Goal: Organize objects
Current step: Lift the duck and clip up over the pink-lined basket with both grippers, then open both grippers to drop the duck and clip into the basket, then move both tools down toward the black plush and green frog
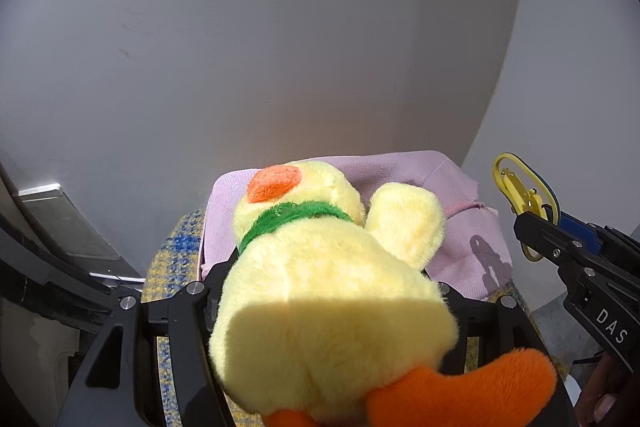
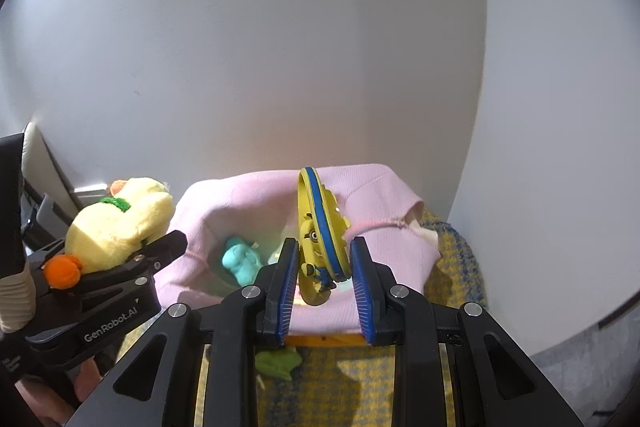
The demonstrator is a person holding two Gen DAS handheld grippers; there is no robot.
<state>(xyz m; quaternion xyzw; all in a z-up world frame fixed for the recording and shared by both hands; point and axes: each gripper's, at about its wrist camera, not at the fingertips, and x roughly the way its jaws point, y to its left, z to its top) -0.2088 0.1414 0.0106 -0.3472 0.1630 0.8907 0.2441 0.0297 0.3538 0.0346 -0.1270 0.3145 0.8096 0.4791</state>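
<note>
My left gripper [image 1: 332,275] is shut on a yellow plush duck [image 1: 328,291] with an orange beak and a green collar, and holds it above a pink fabric bin [image 1: 460,183]. From the right wrist view, the duck [image 2: 120,219] and left gripper [image 2: 160,247] hang just left of the bin [image 2: 248,191]. My right gripper [image 2: 324,245] is shut on a yellow and blue child's sandal [image 2: 316,227] with a cartoon figure on it, upright over the bin's opening. In the left wrist view the sandal [image 1: 516,187] and right gripper [image 1: 532,231] are at the right edge.
Inside the bin lies a teal soft toy [image 2: 240,261]. A green soft toy [image 2: 278,363] lies on the yellow and blue plaid cloth [image 2: 452,267] in front of the bin. A white wall [image 2: 280,47] stands close behind. A person's hand [image 2: 88,375] grips the left tool.
</note>
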